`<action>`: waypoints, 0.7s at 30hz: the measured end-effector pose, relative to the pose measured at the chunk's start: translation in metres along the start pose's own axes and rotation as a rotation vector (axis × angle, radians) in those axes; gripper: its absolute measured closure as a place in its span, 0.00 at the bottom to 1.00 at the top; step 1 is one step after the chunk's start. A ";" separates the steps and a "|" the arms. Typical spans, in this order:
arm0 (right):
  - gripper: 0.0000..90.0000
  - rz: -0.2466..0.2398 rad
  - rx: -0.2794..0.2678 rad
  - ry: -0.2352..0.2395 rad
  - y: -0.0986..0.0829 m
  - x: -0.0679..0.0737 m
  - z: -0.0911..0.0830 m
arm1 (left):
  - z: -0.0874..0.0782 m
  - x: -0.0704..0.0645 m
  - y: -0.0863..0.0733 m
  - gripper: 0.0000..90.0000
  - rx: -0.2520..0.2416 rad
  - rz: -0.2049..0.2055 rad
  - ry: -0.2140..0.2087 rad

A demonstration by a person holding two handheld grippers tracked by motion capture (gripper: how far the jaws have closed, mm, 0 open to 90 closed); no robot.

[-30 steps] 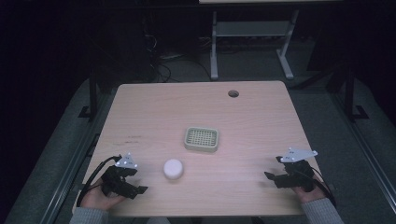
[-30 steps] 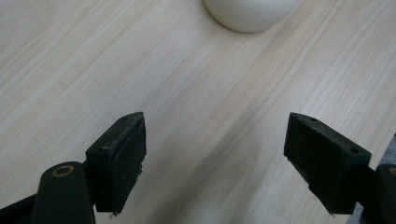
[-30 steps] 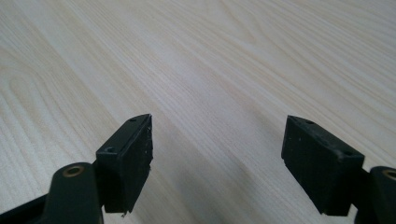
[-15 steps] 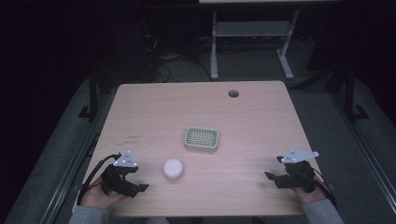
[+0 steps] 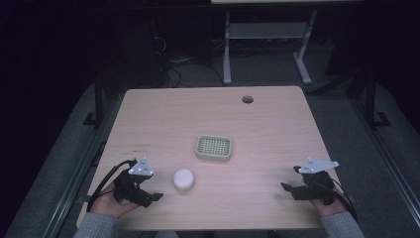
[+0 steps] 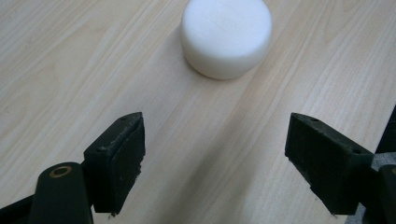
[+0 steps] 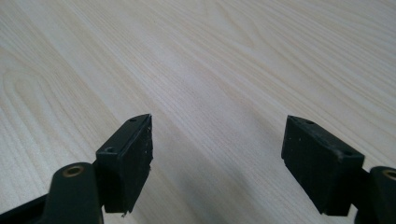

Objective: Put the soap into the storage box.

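The puck (image 5: 183, 179) lies flat on the bench (image 5: 267, 119), near its front edge and left of the middle. It is a white, short round piece with a flat top and a softly rounded rim, matte and unmarked; in the left gripper view the puck (image 6: 226, 37) sits just ahead of your fingers, apart from them and slightly right of the gap's centre line.

Your left gripper (image 5: 151, 195) rests low at the front left corner, pointing right toward the puck, with your hand (image 5: 106, 201) wrapped around its rear and the cable looping off to the left. Its fingers (image 6: 119, 165) are spread wide, released, with bare wood between them.

Your right gripper (image 5: 289, 188) sits at the front right corner, well apart from the puck, pointing left across the bench, its grey plate tilted up above your hand (image 5: 327, 201). Its fingers (image 7: 128, 161) are likewise spread wide and grasp nothing, held low over plain wood grain.

Behind the puck, near the bench's middle, stands a small tray (image 5: 214, 148) with a gridded inside. A round hole (image 5: 247, 99) shows near the far edge.
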State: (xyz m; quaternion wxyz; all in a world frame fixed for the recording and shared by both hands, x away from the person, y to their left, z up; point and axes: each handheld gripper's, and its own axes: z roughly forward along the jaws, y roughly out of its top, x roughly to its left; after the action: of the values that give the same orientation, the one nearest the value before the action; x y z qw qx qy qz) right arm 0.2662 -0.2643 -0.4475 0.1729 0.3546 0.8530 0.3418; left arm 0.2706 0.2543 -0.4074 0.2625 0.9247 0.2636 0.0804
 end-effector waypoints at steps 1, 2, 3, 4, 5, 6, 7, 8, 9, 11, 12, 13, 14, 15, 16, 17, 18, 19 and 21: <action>0.27 0.001 0.000 0.000 0.000 0.000 0.000 | 0.000 0.000 0.002 0.22 0.002 0.001 -0.001; 0.27 0.000 0.000 0.000 0.000 0.000 0.000 | 0.000 0.000 0.005 0.22 0.010 0.012 0.003; 0.27 0.001 -0.001 0.000 0.000 0.000 0.000 | -0.001 0.000 0.007 0.22 0.015 0.018 0.005; 0.27 0.001 -0.001 0.000 0.000 0.000 0.000 | -0.001 0.000 0.007 0.22 0.015 0.018 0.005; 0.27 0.004 -0.002 0.001 0.000 0.000 0.000 | -0.001 -0.001 0.010 0.22 0.016 0.023 0.008; 0.27 0.004 -0.003 0.001 0.000 0.000 0.000 | -0.001 -0.001 0.011 0.22 0.019 0.029 0.008; 0.27 0.004 -0.003 0.001 0.000 0.000 0.000 | -0.001 -0.001 0.011 0.22 0.019 0.029 0.008; 0.27 0.003 -0.003 0.003 0.000 0.000 0.000 | -0.001 -0.001 0.014 0.22 0.026 0.037 0.007; 0.27 0.003 -0.003 0.003 0.000 0.000 0.000 | -0.001 -0.001 0.014 0.22 0.026 0.037 0.007; 0.27 -0.001 -0.002 0.005 0.000 0.000 0.000 | 0.002 0.000 0.018 0.22 0.039 0.040 0.000; 0.27 -0.001 -0.002 0.005 0.000 0.000 0.000 | 0.003 0.000 0.019 0.22 0.041 0.043 -0.003; 0.27 -0.001 -0.002 0.005 0.000 0.000 0.000 | 0.003 0.000 0.019 0.22 0.041 0.043 -0.003; 0.27 0.002 -0.005 0.005 0.000 0.000 0.000 | 0.006 0.001 0.021 0.22 0.052 0.040 -0.012; 0.27 0.002 -0.005 0.005 0.000 0.000 0.000 | 0.006 0.001 0.021 0.22 0.052 0.040 -0.012; 0.27 0.001 -0.005 0.004 0.000 0.000 -0.001 | 0.007 0.002 0.022 0.22 0.055 0.045 -0.015; 0.27 -0.001 -0.005 0.003 0.000 0.000 -0.001 | 0.008 0.002 0.023 0.22 0.059 0.044 -0.017; 0.27 -0.004 -0.005 0.004 0.000 0.000 -0.001 | 0.009 0.002 0.024 0.22 0.062 0.043 -0.020; 0.27 0.004 -0.007 0.005 0.000 0.000 -0.001 | 0.011 0.003 0.026 0.22 0.070 0.041 -0.025; 0.27 0.002 -0.005 0.005 0.000 0.000 0.000 | 0.012 0.002 0.027 0.22 0.075 0.041 -0.029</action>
State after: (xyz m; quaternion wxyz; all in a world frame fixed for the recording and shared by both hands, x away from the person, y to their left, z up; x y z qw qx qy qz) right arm 0.2662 -0.2649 -0.4473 0.1714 0.3542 0.8521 0.3451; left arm 0.2883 0.2306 -0.4032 0.2299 0.9401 0.2437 0.0625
